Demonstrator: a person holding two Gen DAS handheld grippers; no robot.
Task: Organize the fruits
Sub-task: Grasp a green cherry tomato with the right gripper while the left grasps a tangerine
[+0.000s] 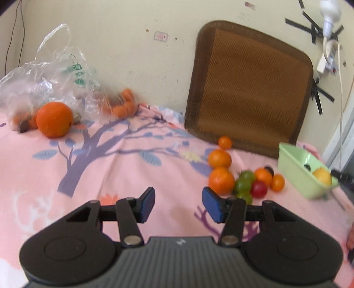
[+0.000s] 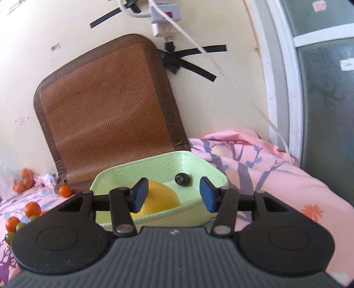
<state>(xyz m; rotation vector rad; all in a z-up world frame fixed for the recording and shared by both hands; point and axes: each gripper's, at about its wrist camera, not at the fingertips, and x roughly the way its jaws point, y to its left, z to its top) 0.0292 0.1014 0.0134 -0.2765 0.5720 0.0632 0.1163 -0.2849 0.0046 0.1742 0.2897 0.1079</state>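
My left gripper (image 1: 178,197) is open over the pink tree-print bedsheet (image 1: 124,168), with nothing between its blue pads. To its right lies a cluster of oranges (image 1: 221,180), green tomatoes (image 1: 244,181) and a red tomato (image 1: 259,189). A big orange (image 1: 54,119) sits far left by a clear plastic bag (image 1: 44,73). My right gripper (image 2: 173,188) is open just above the near rim of the light green tray (image 2: 154,161). In the tray lie a yellow fruit (image 2: 161,199), partly behind the left finger, and a small dark fruit (image 2: 182,179).
A brown woven mat (image 2: 106,124) leans on the wall behind the tray. More small oranges (image 1: 125,104) lie by the wall near the bag. A power strip (image 2: 164,13) with cables hangs above, and a window frame (image 2: 285,88) stands at the right.
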